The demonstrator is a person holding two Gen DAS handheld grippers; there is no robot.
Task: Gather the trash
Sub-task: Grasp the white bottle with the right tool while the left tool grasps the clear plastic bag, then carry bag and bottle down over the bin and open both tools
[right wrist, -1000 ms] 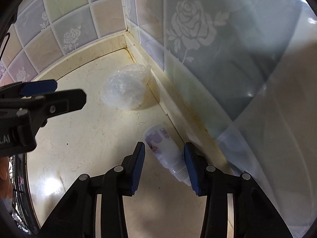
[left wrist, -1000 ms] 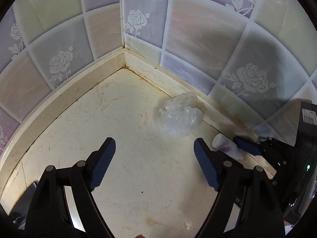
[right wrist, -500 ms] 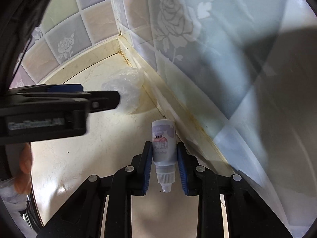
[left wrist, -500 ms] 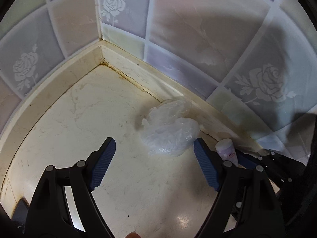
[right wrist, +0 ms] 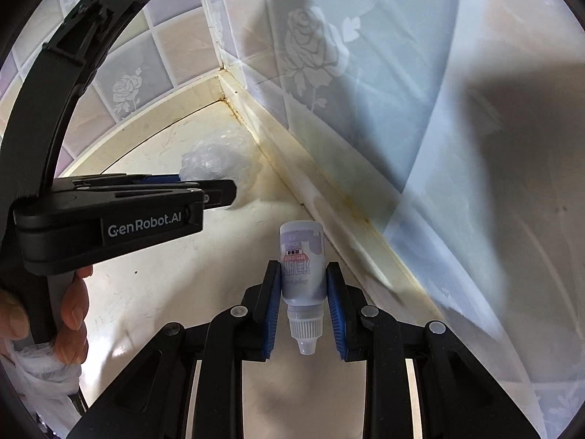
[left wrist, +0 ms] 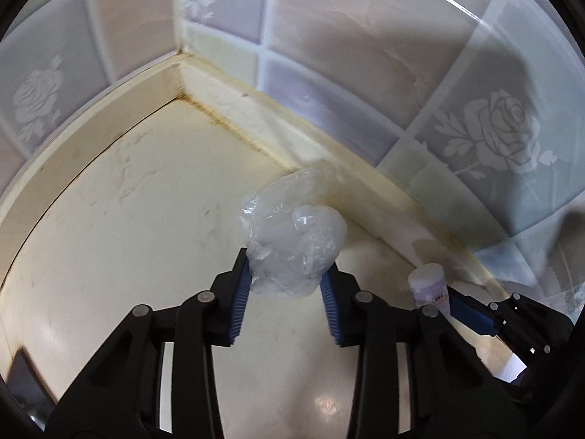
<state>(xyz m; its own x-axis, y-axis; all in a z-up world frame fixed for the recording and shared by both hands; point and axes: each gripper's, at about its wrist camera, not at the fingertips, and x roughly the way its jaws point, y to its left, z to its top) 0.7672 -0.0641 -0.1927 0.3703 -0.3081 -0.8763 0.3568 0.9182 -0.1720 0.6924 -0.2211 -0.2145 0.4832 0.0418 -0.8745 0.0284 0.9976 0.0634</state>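
Observation:
A crumpled clear plastic bag lies on the cream counter near the tiled wall corner. My left gripper is shut on the plastic bag, its blue pads pressing both sides. The bag also shows in the right wrist view, beyond the left gripper's body. My right gripper is shut on a small white dropper bottle with a red and purple label, cap pointing back at the camera. The bottle shows in the left wrist view at the right, held close to the wall ledge.
Rose-patterned tiled walls meet in a corner behind the counter, with a raised cream ledge along their base. A hand holds the left gripper's handle at the left.
My left gripper moved forward and closed on the plastic bag. My right gripper first closed on the dropper bottle, then kept hold of it.

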